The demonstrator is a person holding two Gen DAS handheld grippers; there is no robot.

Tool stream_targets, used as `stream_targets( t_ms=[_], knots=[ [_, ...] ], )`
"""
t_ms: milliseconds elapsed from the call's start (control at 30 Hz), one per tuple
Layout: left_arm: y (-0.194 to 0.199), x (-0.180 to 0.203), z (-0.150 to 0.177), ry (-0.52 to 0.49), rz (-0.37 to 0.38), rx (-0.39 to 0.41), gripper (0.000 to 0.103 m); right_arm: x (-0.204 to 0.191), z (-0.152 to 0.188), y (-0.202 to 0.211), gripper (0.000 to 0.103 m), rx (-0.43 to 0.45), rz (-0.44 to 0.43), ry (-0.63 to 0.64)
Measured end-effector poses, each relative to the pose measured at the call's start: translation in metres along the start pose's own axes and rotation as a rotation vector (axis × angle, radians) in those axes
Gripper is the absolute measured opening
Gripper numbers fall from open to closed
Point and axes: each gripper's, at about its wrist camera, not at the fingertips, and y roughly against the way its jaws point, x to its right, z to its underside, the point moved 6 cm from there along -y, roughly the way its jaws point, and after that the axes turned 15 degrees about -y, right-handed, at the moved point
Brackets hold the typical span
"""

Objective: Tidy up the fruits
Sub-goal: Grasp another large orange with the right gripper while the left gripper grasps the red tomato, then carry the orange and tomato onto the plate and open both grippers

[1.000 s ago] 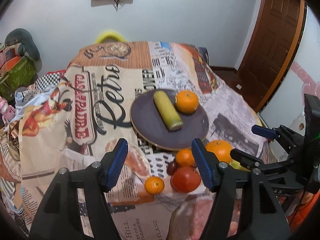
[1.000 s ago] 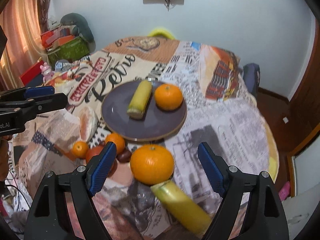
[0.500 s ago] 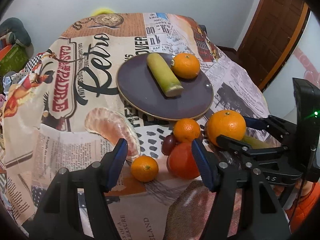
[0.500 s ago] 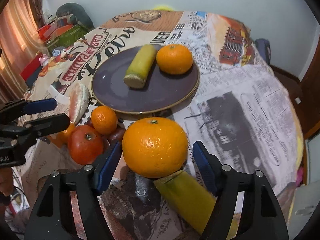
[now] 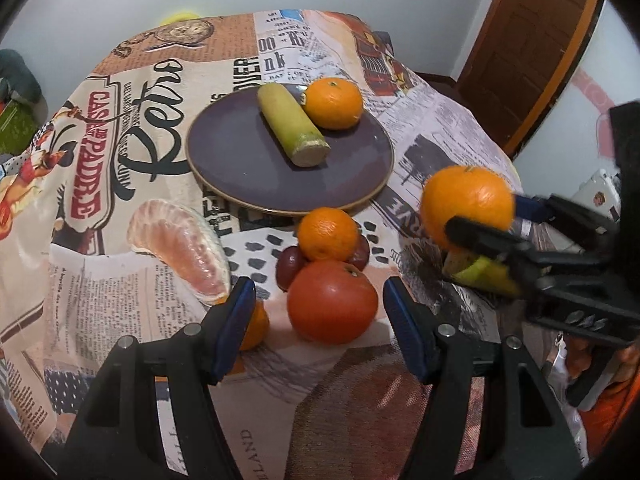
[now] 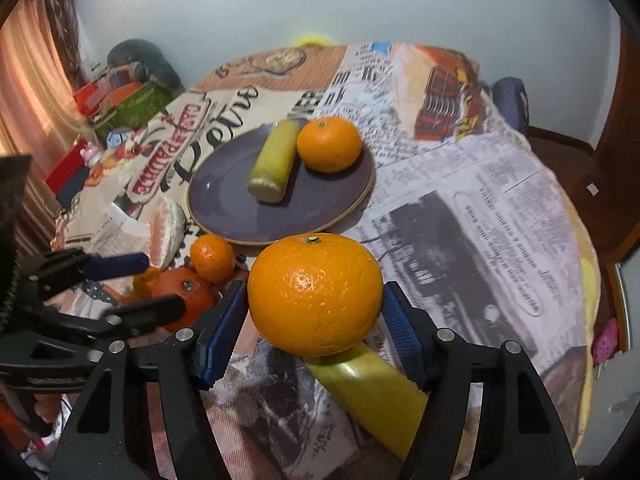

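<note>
Your plate (image 5: 240, 184) already holds one orange (image 5: 332, 103) and a yellow-green stalk (image 5: 292, 128). Your right gripper (image 6: 314, 320) has its fingers clamped on the big orange (image 6: 316, 294) near the plate's near-right rim. Your left gripper (image 5: 320, 320) hangs open-fingered around the red fruit (image 5: 332, 300); smaller fruits remain on the bench.

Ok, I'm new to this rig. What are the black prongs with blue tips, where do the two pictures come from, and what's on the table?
Those prongs are the fingers of two hand-held grippers, one in each of a person's hands; there is no robot arm. Each picture comes from a camera on one gripper, looking along its fingers. On the patterned tablecloth sits a dark plate holding a yellow-green stalk and an orange. Nearer lie a tomato, a small orange and dark plums. The right gripper is shut on a big orange. The left gripper is open, with the tomato between its fingers.
</note>
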Motion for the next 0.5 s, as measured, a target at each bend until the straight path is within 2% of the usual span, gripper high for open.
stream_targets(
  t_ms=[200,267,300,500],
  knots=[
    [-0.011,0.005,0.002,-0.021,-0.007,-0.017,0.066,0.003,-0.003,0.01,0.065,0.021,0.003,0.004],
    [-0.012,0.007,0.002,-0.028,-0.005,-0.02,0.06,0.004,-0.003,0.009,0.065,0.017,0.011,0.003],
    [-0.013,0.008,0.002,-0.029,0.003,-0.025,0.052,0.005,-0.003,0.008,0.065,0.014,0.012,0.0],
    [-0.01,0.005,0.005,-0.003,0.02,-0.024,0.049,0.003,-0.002,0.009,0.065,0.013,0.007,-0.002]
  ],
)
